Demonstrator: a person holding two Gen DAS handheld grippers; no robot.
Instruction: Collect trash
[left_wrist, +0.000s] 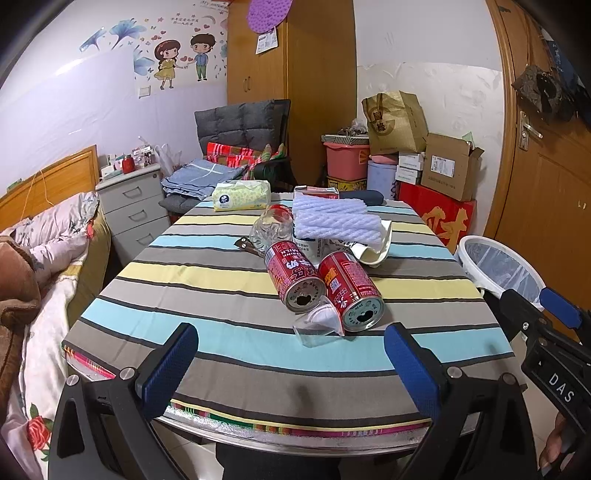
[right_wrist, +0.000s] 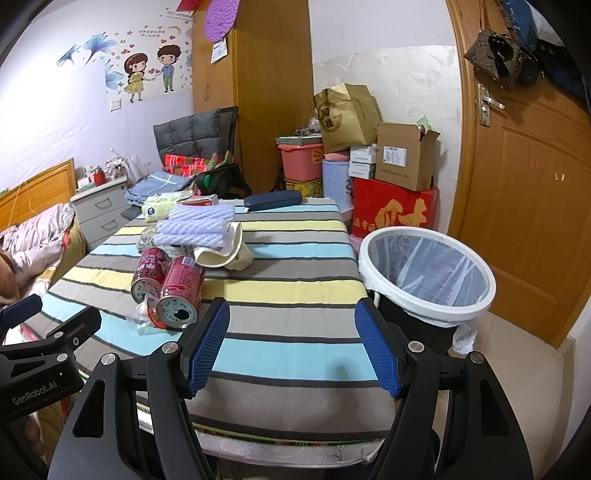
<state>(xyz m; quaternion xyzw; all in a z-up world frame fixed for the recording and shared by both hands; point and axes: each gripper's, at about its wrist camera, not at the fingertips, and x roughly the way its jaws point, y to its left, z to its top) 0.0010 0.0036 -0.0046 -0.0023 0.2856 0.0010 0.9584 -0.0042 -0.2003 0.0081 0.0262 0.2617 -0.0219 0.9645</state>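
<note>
Two red drink cans (left_wrist: 295, 277) (left_wrist: 351, 291) lie on their sides on the striped table (left_wrist: 207, 273), open ends facing me. A clear plastic wrapper (left_wrist: 319, 325) lies against them, with a crushed clear bottle (left_wrist: 271, 227), white foam netting (left_wrist: 336, 218) and a crumpled paper cup (left_wrist: 376, 247) behind. The cans (right_wrist: 181, 288) also show in the right wrist view. A bin (right_wrist: 428, 273) with a white rim and clear liner stands right of the table. My left gripper (left_wrist: 291, 354) is open and empty above the table's near edge. My right gripper (right_wrist: 291, 339) is open and empty, near the front right.
A tissue pack (left_wrist: 242, 195), a red-and-white carton (left_wrist: 317, 191) and a dark case (right_wrist: 273, 200) sit at the table's far end. A bed (left_wrist: 44, 258) lies to the left, with drawers (left_wrist: 133, 206) and a chair (left_wrist: 240, 140) behind. Boxes (right_wrist: 395, 184) and a door (right_wrist: 528, 206) stand to the right.
</note>
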